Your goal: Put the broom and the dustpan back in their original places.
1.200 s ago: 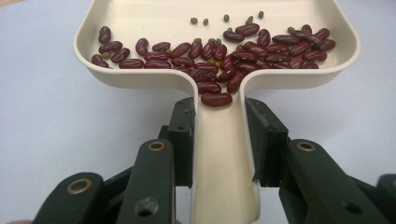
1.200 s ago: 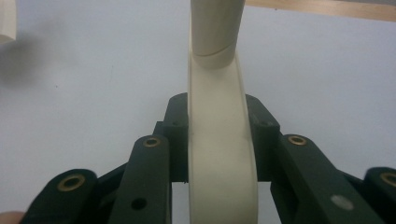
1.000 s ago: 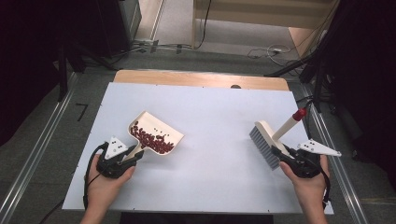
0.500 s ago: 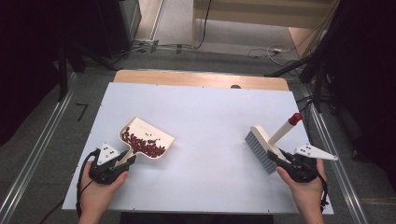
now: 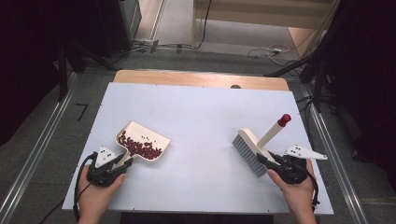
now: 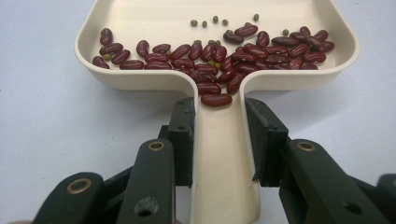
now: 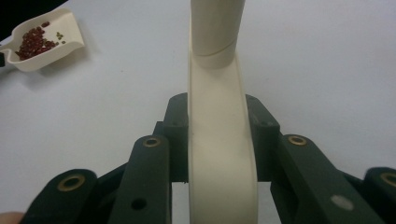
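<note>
A cream dustpan (image 5: pixel 142 144) sits low at the table's front left. It holds several dark red kidney beans (image 6: pixel 224 56) and a few small green ones. My left gripper (image 5: pixel 125 161) is shut on the dustpan's handle (image 6: pixel 219 154), with a jaw pressed against each side. At the front right, my right gripper (image 5: pixel 265 161) is shut on the cream brush (image 5: pixel 250 150). The brush's bristle head points left and down, and its red-tipped handle end (image 5: pixel 284 119) rises to the back right. In the right gripper view both jaws clamp the curved brush handle (image 7: pixel 212 42).
The white tabletop (image 5: pixel 205 112) lies bare between the two tools, with a wooden strip (image 5: pixel 196 78) along its far edge. Metal rails run along both sides on the floor. The dustpan (image 7: pixel 42 42) also appears far off at upper left in the right gripper view.
The left hand has drawn the dustpan toward the near left and lowered it. The brush has shifted slightly left and nearer. Both grips are unchanged.
</note>
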